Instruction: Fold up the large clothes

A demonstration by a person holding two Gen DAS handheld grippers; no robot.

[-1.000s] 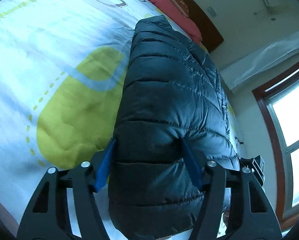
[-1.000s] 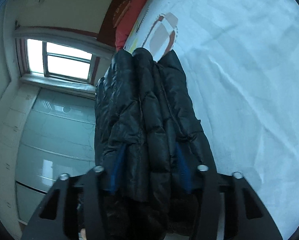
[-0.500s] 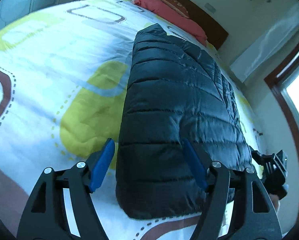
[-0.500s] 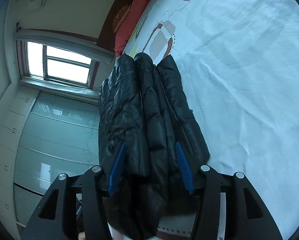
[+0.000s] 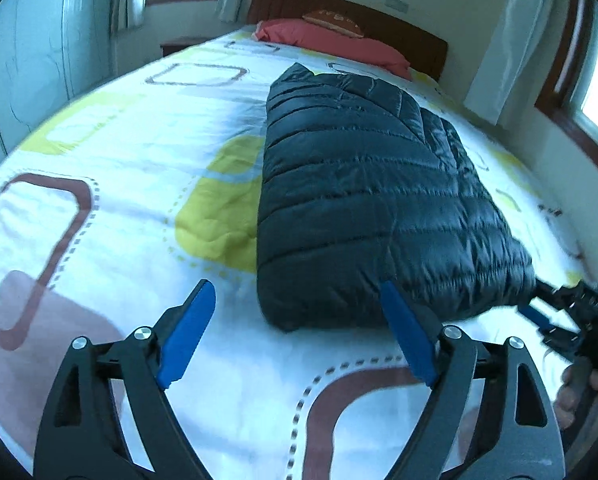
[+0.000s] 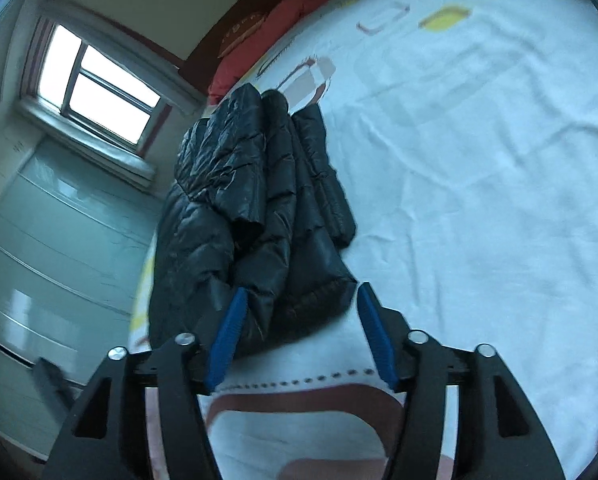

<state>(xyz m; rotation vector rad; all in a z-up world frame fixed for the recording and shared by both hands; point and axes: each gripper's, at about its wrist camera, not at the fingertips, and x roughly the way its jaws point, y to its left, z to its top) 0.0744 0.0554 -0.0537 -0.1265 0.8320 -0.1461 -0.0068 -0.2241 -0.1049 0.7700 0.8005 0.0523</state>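
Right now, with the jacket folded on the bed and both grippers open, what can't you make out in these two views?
- Folded jacket, left wrist view: its inner layers are hidden under the top panel.
- Jacket's underside, both views: pressed against the bed cover.
- Right gripper, left wrist view: blurred and cut off by the frame edge.
- Print on the pillow, right wrist view: too small.
- Left gripper: absent from the right wrist view.

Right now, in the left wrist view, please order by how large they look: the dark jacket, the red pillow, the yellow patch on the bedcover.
1. Dark jacket, by far the largest.
2. Yellow patch, beside the jacket.
3. Red pillow, smallest as seen, but it lies far from the camera, so its true size is unsure.
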